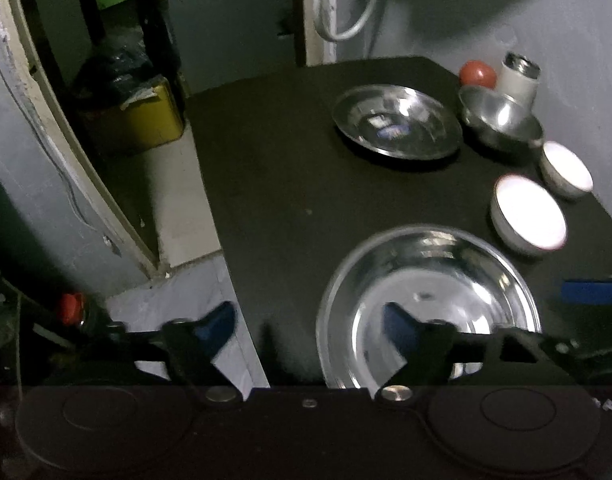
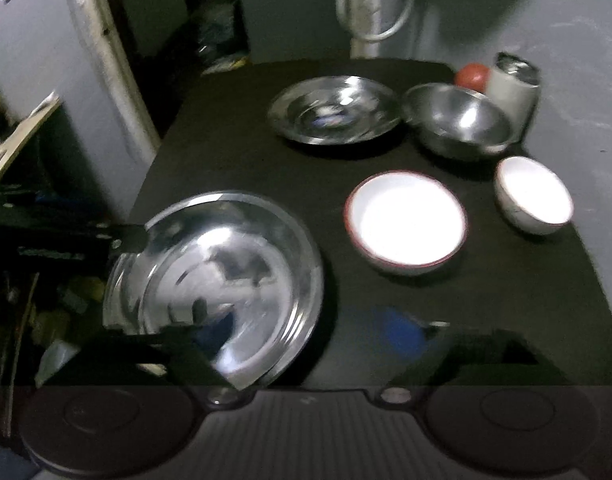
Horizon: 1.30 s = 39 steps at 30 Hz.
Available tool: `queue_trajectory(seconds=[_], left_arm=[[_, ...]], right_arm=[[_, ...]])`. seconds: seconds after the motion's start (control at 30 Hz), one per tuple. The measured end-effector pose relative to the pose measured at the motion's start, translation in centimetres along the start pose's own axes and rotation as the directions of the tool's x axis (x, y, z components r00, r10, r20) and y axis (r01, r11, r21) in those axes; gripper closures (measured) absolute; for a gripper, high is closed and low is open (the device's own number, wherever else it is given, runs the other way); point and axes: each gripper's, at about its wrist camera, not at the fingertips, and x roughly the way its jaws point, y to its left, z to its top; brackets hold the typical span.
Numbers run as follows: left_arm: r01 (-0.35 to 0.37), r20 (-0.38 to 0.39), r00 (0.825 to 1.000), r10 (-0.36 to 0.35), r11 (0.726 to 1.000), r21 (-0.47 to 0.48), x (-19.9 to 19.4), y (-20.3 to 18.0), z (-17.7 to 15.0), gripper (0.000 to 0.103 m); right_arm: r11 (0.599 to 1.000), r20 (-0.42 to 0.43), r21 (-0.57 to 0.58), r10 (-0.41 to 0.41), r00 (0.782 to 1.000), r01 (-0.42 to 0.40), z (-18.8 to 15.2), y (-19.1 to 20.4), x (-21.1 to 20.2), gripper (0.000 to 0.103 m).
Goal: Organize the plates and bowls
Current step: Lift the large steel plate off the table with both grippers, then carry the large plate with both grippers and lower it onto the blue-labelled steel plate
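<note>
Dishes on the black table (image 1: 290,184), seen along both of my grippers.
My left gripper (image 1: 310,324) is spread, one finger over the near steel plate (image 1: 434,280), gripping nothing; my right gripper (image 2: 306,332) is spread too, empty, beside that plate; the far steel plate (image 2: 334,110) and steel bowl (image 2: 458,124) sit at the back; the large white bowl (image 2: 406,222) and small white bowl (image 2: 534,196) lie well apart on the right.

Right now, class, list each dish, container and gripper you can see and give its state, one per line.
near steel plate: upright, empty
far steel plate: upright, empty
steel bowl: upright, empty
larger white bowl: upright, empty
smaller white bowl: tilted, empty
white container: upright
left gripper: open, empty
right gripper: open, empty
</note>
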Motion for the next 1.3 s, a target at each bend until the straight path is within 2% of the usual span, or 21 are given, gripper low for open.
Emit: queue_trajectory(seconds=[0.07, 0.17, 0.4, 0.7, 0.97, 1.1, 1.23, 1.3], left_arm=[[-0.013, 0.018, 1.000, 0.014, 1.000, -0.008, 0.3, 0.4, 0.6, 0.001], [-0.023, 0.034, 0.999, 0.024, 1.000, -0.015, 1.0, 1.2, 1.7, 0.001], [0.017, 0.073, 0.997, -0.016, 1.000, -0.010, 3.5, 2.8, 5.6, 0.001], [0.088, 0.107, 0.990, -0.092, 0.995, 0.045, 9.0, 3.0, 12.6, 0.001], [0.160, 0.083, 0.982, -0.168, 0.983, 0.094, 13.7, 2.1, 16.4, 0.001], [0.223, 0.054, 0.973, -0.226, 0.973, 0.063, 15.9, 2.0, 17.6, 0.001], [0.264, 0.045, 0.963, -0.265, 0.964, 0.034, 17.1, 2.0, 18.1, 0.001], [0.278, 0.043, 0.959, -0.280, 0.960, 0.032, 17.6, 1.8, 18.3, 0.005]], right_arm=[[0.999, 0.029, 0.031, -0.020, 0.999, 0.019, 0.2, -0.4, -0.2, 0.007], [0.995, 0.072, 0.090, -0.036, 0.997, 0.029, 0.5, -1.2, -0.3, 0.003], [0.984, 0.162, 0.176, -0.051, 0.986, 0.022, 2.9, -2.5, 0.6, 0.001], [0.973, 0.200, 0.232, -0.071, 0.977, 0.023, 7.3, -2.6, 4.2, 0.001], [0.959, 0.192, 0.282, -0.064, 0.979, 0.008, 10.1, -3.1, 8.0, 0.001], [0.951, 0.181, 0.308, -0.076, 0.981, 0.017, 11.0, -3.4, 9.5, 0.006], [0.944, 0.159, 0.330, -0.080, 0.984, 0.024, 11.8, -3.9, 10.8, 0.017], [0.942, 0.148, 0.333, -0.085, 0.985, 0.031, 12.1, -4.1, 11.4, 0.022]])
